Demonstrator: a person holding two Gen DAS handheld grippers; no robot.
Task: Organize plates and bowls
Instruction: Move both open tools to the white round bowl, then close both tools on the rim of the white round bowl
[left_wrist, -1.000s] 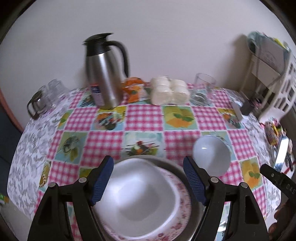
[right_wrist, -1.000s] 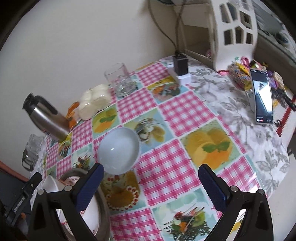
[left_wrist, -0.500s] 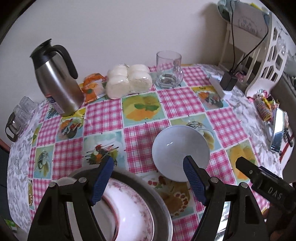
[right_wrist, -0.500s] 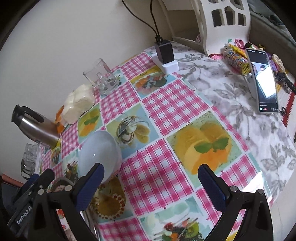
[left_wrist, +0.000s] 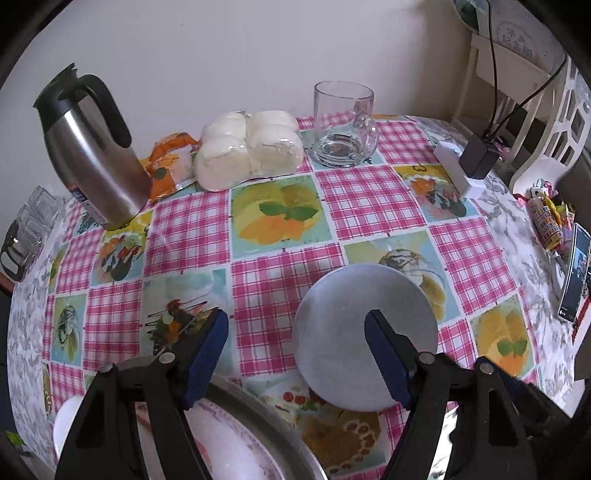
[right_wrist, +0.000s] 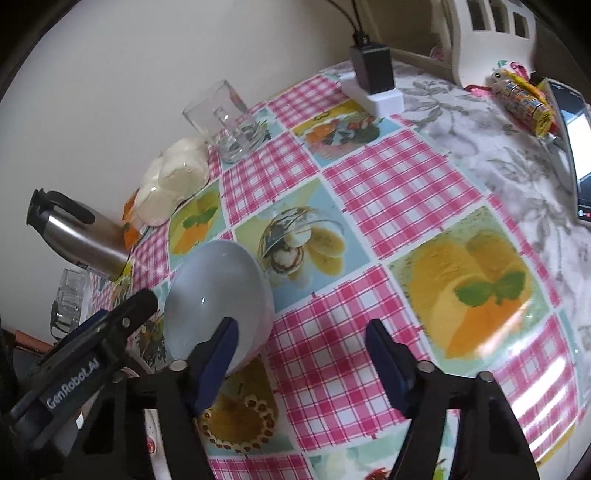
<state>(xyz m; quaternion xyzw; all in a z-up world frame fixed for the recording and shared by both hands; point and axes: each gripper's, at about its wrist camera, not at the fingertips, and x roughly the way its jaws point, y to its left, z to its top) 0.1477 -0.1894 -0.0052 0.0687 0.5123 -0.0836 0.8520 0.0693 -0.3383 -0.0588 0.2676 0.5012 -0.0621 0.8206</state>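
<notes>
A pale blue-white bowl (left_wrist: 354, 332) stands alone on the checked tablecloth; it also shows in the right wrist view (right_wrist: 218, 299). My left gripper (left_wrist: 295, 350) is open and empty, its right finger over the bowl. Below it lies a stack: a floral-rimmed white plate (left_wrist: 236, 450) on a grey metal plate (left_wrist: 280, 417), with a white bowl edge (left_wrist: 66, 417) at the lower left. My right gripper (right_wrist: 301, 354) is open and empty, its left finger in front of the bowl's near rim. The left gripper's body (right_wrist: 85, 362) shows at the left.
At the back stand a steel thermos jug (left_wrist: 92, 147), an orange packet (left_wrist: 170, 162), wrapped white buns (left_wrist: 251, 147) and a glass mug (left_wrist: 343, 125). A charger on a white block (left_wrist: 469, 166), sweets (left_wrist: 550, 225) and a phone (left_wrist: 576, 273) lie right. Glasses (left_wrist: 26, 229) stand far left.
My left gripper has swung right, away from the plate stack toward the lone bowl. My right gripper has moved closer to the bowl. Both stay open.
</notes>
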